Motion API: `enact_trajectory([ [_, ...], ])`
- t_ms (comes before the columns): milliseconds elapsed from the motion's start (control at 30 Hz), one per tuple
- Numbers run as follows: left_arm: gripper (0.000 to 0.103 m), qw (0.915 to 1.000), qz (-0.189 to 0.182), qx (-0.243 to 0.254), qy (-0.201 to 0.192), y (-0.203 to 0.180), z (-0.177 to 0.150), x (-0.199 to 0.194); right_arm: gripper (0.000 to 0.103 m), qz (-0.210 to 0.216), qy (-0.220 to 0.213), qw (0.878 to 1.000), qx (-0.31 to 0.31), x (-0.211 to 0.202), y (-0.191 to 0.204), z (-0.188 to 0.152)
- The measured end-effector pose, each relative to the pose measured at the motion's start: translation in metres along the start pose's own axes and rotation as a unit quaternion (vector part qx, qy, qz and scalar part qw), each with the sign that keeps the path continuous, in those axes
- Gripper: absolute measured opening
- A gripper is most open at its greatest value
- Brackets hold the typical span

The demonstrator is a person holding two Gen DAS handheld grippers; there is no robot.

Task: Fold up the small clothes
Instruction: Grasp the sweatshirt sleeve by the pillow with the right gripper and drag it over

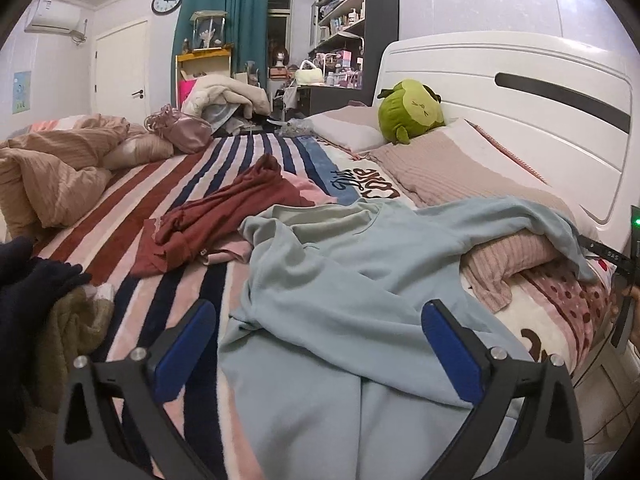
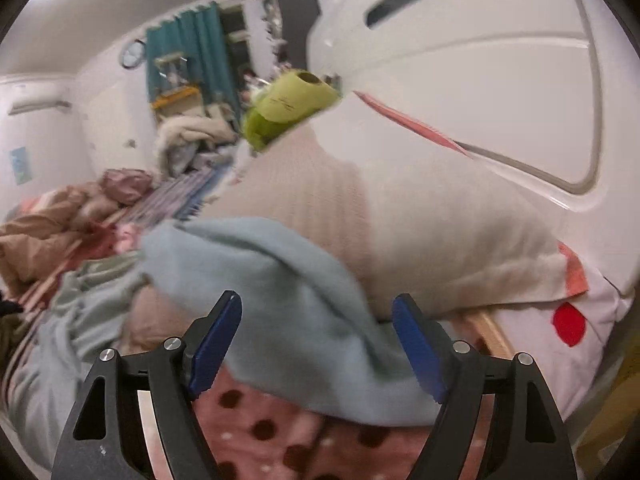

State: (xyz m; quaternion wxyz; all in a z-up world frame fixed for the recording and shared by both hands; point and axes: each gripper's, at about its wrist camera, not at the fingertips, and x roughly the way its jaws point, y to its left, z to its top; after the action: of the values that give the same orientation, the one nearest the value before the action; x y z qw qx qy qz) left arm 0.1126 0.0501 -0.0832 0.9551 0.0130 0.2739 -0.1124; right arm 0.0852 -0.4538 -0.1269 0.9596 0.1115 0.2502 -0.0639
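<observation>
Currently I am hovering both grippers, left gripper (image 1: 320, 344) and right gripper (image 2: 318, 344), wide apart and empty over the pale blue top (image 1: 340, 280), risking snagging its draped sleeve (image 2: 280, 280) on the pillow (image 2: 440, 240).

sweatshirt (image 1: 360, 280) on bed (image 1: 168, 200) | sleeve over pillow (image 1: 440, 172) | plush toy (image 1: 412, 110) behind

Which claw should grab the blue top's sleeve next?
Probably the right gripper: the light blue top has its sleeve lying between its open jaws. The left gripper hovers over the body.
</observation>
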Motion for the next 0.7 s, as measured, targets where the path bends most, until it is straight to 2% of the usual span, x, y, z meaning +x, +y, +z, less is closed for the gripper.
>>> enact_trajectory([
  [133, 0.102, 1.0000, 0.002, 0.000, 0.002, 0.000, -0.002, 0.001, 0.072, 0.008, 0.073, 0.997, 0.011, 0.029, -0.006, 0.004],
  [167, 0.102, 1.0000, 0.003, 0.001, 0.002, 0.000, -0.003, 0.002, 0.051, 0.018, 0.085, 0.996, 0.010, 0.033, -0.006, 0.003],
  [200, 0.102, 1.0000, 0.005, 0.002, 0.003, 0.000, -0.003, 0.002, 0.019, 0.026, 0.091, 0.995, 0.005, 0.036, -0.003, 0.002],
  [233, 0.102, 1.0000, 0.007, 0.003, 0.003, 0.000, -0.004, 0.001, 0.008, 0.025, 0.095, 0.995, -0.006, 0.037, 0.002, 0.001],
  [300, 0.102, 1.0000, 0.008, 0.003, 0.003, 0.002, -0.005, 0.000, 0.004, 0.014, 0.094, 0.995, -0.037, 0.033, 0.016, 0.000],
  [367, 0.102, 1.0000, 0.007, 0.001, 0.002, 0.004, -0.005, -0.001, 0.003, 0.023, 0.089, 0.995, -0.046, 0.027, 0.025, -0.002],
  [567, 0.102, 1.0000, 0.001, -0.005, -0.006, 0.010, -0.006, -0.007, 0.002, 0.088, 0.055, 0.993, -0.057, -0.015, 0.059, 0.004],
  [700, 0.102, 0.9997, -0.002, -0.015, -0.017, 0.017, -0.007, -0.017, 0.002, 0.130, 0.022, 0.988, -0.076, -0.045, 0.100, 0.019],
])
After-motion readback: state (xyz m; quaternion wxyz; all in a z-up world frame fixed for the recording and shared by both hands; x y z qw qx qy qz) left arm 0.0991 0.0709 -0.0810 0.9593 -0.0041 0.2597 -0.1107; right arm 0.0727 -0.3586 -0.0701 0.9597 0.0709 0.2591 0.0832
